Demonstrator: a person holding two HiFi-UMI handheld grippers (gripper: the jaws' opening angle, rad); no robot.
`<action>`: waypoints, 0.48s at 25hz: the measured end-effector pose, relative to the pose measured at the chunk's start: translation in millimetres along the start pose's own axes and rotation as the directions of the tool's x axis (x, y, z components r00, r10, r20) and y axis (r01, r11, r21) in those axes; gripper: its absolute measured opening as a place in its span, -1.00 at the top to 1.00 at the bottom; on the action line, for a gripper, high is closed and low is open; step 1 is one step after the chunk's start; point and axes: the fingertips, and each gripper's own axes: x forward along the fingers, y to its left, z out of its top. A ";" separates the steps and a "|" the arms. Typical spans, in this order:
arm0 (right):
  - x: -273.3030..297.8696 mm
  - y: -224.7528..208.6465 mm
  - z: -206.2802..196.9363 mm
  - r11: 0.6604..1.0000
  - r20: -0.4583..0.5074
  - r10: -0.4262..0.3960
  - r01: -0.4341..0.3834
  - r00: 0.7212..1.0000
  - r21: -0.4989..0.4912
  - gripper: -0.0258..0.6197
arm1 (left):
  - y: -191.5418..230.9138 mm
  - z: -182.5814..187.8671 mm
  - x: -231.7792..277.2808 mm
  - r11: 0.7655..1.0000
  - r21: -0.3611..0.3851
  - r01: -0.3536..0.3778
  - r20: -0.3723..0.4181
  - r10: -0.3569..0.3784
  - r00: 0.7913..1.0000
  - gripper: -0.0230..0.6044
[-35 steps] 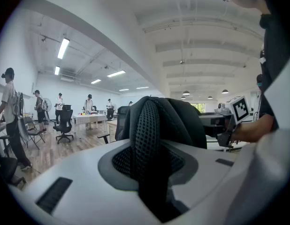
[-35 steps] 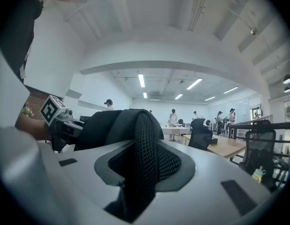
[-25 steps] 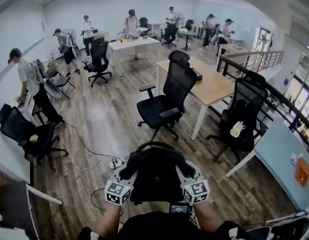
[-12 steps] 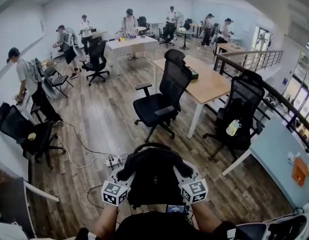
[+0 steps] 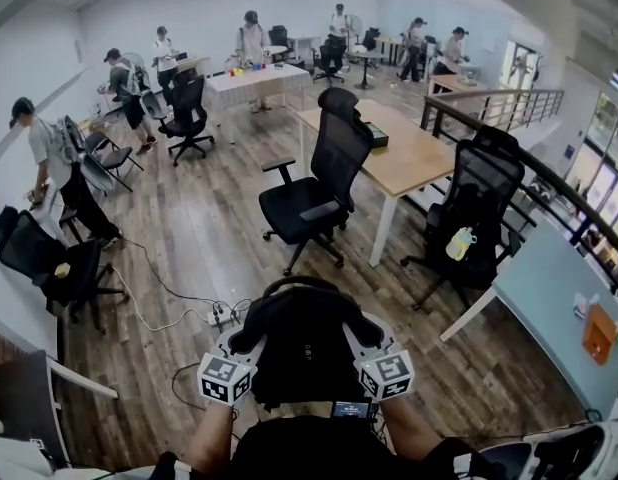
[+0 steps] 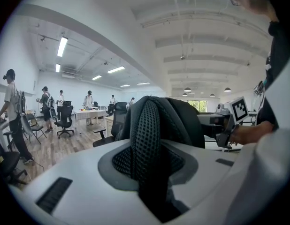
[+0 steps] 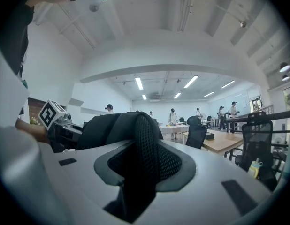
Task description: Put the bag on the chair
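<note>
Between the jaws of the left gripper (image 5: 249,336) and right gripper (image 5: 359,334), the bag (image 5: 304,358) is pinched tight, already picked up. Well ahead of them, the chair (image 5: 311,206) waits bare.

A wood-topped table (image 5: 414,158) is being occupied by a small black box (image 5: 377,138) near its far end. A pale bottle (image 5: 455,244) is being carried on the seat of a black mesh chair (image 5: 484,193) at the right, just in front of a railing (image 5: 509,103). An orange object (image 5: 599,333) is being kept on a light blue table (image 5: 549,288) at the right edge. A white power strip (image 5: 217,316) with trailing cables (image 5: 154,288) is being left lying on the plank floor (image 5: 219,218). Several people (image 5: 251,38) are being observed standing around a white table (image 5: 254,80) by the far wall.
</note>
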 end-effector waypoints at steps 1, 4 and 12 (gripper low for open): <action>-1.6 -2.3 1.6 1.000 0.005 0.001 -0.001 1.000 -0.006 0.51 | -2.3 1.3 1.3 1.000 -0.001 0.001 0.004 -0.001 1.000 0.56; -5.6 -10.6 5.6 1.000 0.015 0.009 -0.008 1.000 -0.020 0.51 | -10.1 4.4 5.3 1.000 -0.010 0.000 0.013 0.000 1.000 0.56; 13.2 -24.2 3.1 0.999 0.007 0.032 -0.032 0.999 -0.002 0.51 | 0.5 3.7 22.0 0.999 -0.026 -0.024 -0.004 0.024 1.000 0.56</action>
